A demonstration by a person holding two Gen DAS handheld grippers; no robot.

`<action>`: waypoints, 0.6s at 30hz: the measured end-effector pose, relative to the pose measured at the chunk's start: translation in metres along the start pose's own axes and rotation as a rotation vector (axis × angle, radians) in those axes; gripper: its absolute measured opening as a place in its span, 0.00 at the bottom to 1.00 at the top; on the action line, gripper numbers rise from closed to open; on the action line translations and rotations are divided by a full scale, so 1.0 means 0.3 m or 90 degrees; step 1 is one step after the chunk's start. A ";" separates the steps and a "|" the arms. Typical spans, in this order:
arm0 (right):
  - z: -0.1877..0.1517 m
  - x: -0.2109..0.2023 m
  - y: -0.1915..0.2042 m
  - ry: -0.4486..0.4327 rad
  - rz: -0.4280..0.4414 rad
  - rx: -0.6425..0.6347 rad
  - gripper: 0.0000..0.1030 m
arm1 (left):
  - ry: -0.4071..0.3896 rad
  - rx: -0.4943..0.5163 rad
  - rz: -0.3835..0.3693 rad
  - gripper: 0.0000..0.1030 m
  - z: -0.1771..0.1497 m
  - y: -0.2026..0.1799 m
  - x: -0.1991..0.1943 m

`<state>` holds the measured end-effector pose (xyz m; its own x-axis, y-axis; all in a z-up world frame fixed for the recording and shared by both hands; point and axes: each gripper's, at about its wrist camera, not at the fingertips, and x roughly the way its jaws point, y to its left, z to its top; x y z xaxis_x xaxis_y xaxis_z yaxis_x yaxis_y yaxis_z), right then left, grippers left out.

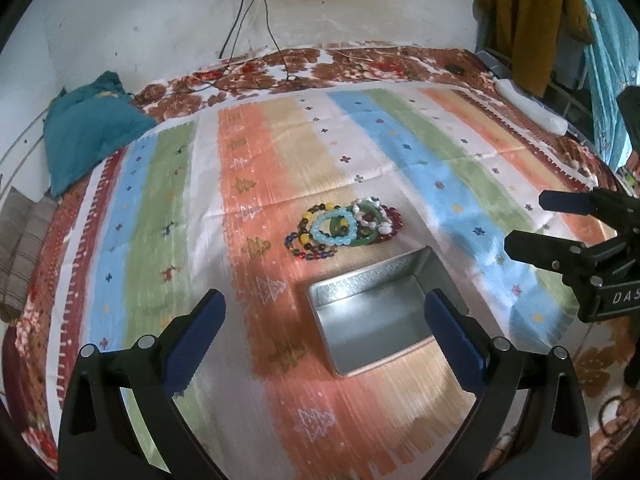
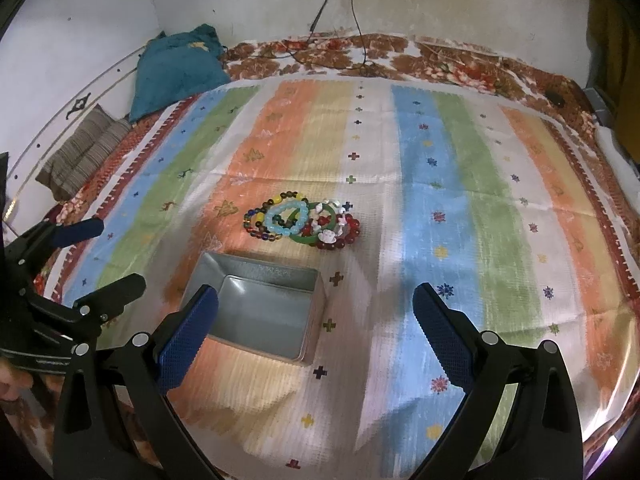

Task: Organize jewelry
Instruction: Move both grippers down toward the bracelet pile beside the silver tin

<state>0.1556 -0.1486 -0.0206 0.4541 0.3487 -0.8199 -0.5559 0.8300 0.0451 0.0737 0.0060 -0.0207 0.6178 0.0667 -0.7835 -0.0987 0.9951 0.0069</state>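
A pile of bead bracelets (image 1: 345, 227) lies on the striped cloth (image 1: 420, 152), with a light blue one, a green bangle, a red one and a multicoloured one; it also shows in the right wrist view (image 2: 305, 224). An open, empty metal tin (image 1: 374, 310) sits just in front of the pile, also seen in the right wrist view (image 2: 260, 312). My left gripper (image 1: 324, 320) is open and empty, hovering near the tin. My right gripper (image 2: 316, 320) is open and empty, to the right of the tin; it also shows in the left wrist view (image 1: 524, 224).
A teal cushion (image 1: 88, 132) and a striped brown cushion (image 2: 84, 152) lie at the far left by the wall. Cables (image 1: 256, 52) hang from a wall socket onto the bed. Clothes (image 1: 528, 20) hang at the far right.
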 end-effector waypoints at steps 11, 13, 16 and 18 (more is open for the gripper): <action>0.053 0.086 -0.027 0.032 -0.009 0.006 0.96 | 0.045 -0.003 0.000 0.94 0.049 0.017 0.090; 0.062 0.104 -0.034 0.038 -0.009 0.009 0.96 | 0.052 0.002 -0.004 0.94 0.057 0.011 0.105; 0.080 0.135 -0.045 0.049 -0.011 0.014 0.96 | 0.066 0.007 -0.005 0.94 0.066 0.009 0.133; 0.093 0.158 -0.055 0.055 -0.012 0.020 0.96 | 0.074 0.004 -0.002 0.94 0.072 0.014 0.149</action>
<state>0.2058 -0.1336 -0.0442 0.4021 0.2945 -0.8670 -0.5247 0.8501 0.0454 0.1177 0.0148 -0.0425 0.5233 0.0546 -0.8504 -0.0912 0.9958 0.0078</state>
